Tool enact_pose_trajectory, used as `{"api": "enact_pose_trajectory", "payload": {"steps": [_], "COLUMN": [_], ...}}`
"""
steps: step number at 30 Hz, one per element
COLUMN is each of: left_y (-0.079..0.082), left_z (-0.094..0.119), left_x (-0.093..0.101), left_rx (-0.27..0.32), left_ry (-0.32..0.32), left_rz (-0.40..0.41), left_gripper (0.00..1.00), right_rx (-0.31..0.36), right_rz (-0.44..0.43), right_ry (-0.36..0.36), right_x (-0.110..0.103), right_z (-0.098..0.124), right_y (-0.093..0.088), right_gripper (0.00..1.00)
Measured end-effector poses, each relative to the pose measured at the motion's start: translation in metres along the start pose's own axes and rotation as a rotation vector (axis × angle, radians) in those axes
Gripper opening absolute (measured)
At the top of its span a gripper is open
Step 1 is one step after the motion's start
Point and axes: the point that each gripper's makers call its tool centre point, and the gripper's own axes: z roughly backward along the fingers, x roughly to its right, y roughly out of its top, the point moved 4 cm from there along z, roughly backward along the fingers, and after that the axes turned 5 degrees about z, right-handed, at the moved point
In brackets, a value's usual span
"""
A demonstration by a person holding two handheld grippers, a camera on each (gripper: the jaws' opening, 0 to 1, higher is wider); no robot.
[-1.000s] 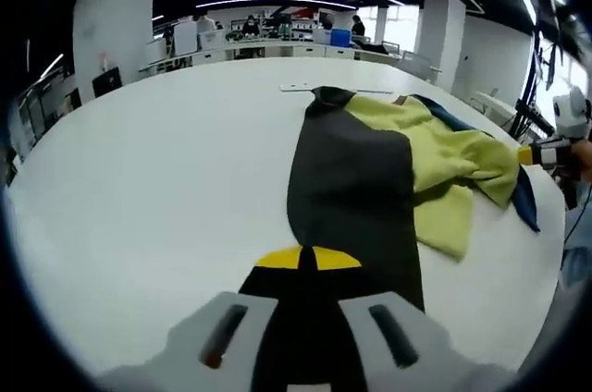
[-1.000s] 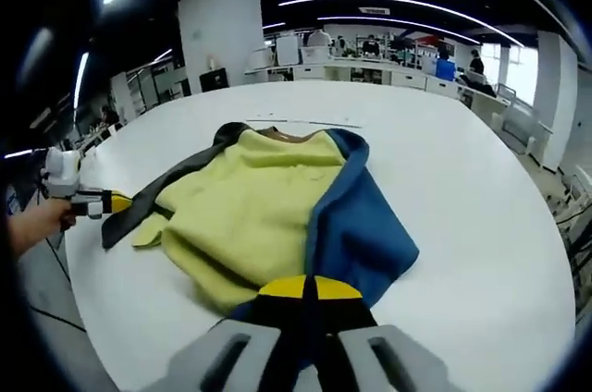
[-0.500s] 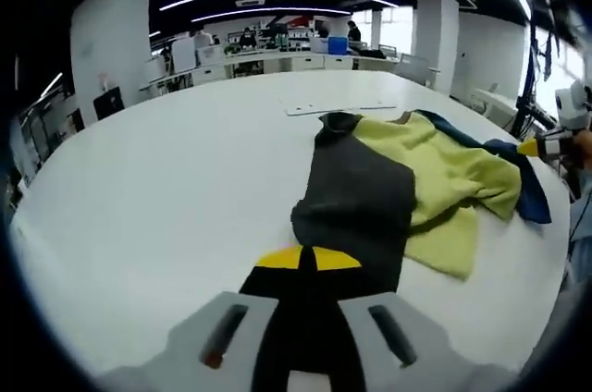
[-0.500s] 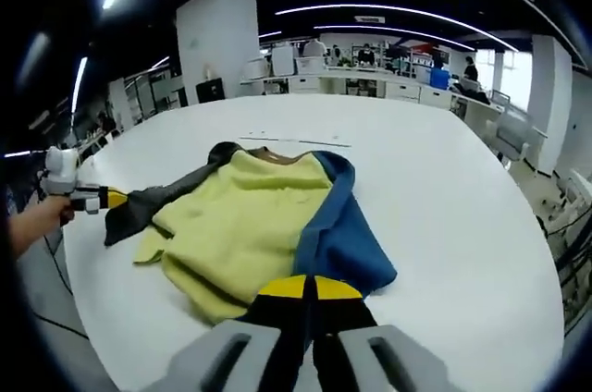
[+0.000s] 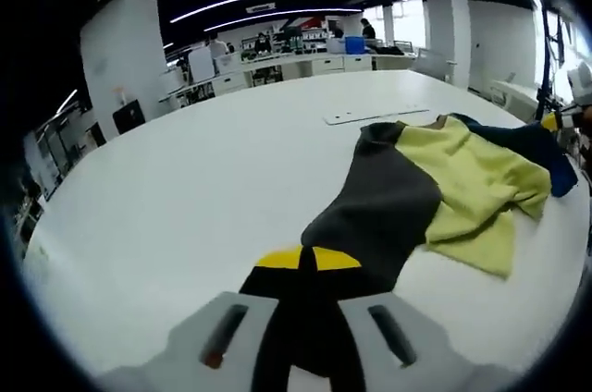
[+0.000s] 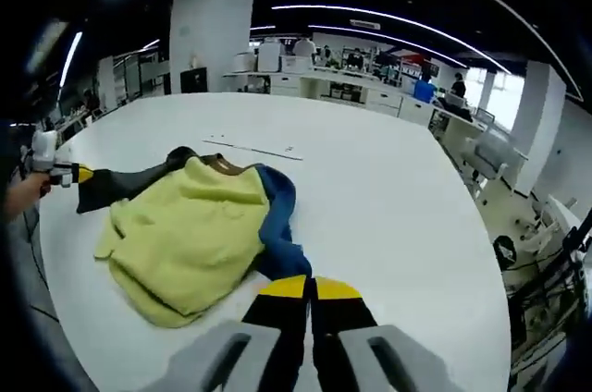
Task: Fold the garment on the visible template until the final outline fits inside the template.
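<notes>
A garment lies on the white table [image 5: 185, 189], with a dark grey part [image 5: 379, 212], a yellow-green part [image 5: 472, 184] and a blue part [image 5: 532, 142]. My left gripper [image 5: 301, 259] is shut on the grey end, which runs between its jaws. My right gripper [image 6: 310, 288] is shut on the blue part [image 6: 277, 221], drawn into a narrow band. In the right gripper view the yellow-green part [image 6: 180, 239] lies crumpled, and the left gripper [image 6: 55, 168] holds the grey end [image 6: 120, 184]. The right gripper [image 5: 573, 101] shows at the far right edge of the left gripper view. A thin pale strip [image 5: 375, 116] lies beyond the garment.
The table's rounded edge [image 6: 444, 318] runs close to my right gripper. Beyond the table stand desks and people [image 5: 277, 45], a white column [image 6: 208, 31] and chairs [image 6: 504, 147]. A person's hand [image 6: 18, 196] holds the left gripper.
Both grippers have pulled apart, each keeping its hold. The grey part now stretches out toward the left gripper, and the blue part has narrowed into a band toward the right gripper.
</notes>
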Motion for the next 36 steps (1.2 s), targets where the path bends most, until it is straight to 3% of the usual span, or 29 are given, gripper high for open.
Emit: {"api": "enact_pose_trajectory", "payload": {"steps": [6,18,36], "left_y": [-0.003,-0.008,-0.010], "left_z": [-0.006,-0.013,-0.017], "left_x": [-0.012,-0.028,-0.048], "left_rx": [-0.017,-0.047,-0.091], "left_ry": [0.032,0.072,0.150], "left_rz": [-0.009,-0.022,-0.017], "left_gripper": [0.00,0.00,0.00], "right_rx": [-0.028,-0.096,-0.160], "right_rz": [0.024,-0.008,-0.001], "right_ry": [-0.050,-0.103,-0.137], "right_x": [0.028,0.073,0.099], "right_z": [-0.008,-0.032,-0.066], "right_y": [-0.002,-0.018,-0.023], "right_gripper": [0.00,0.00,0.00]}}
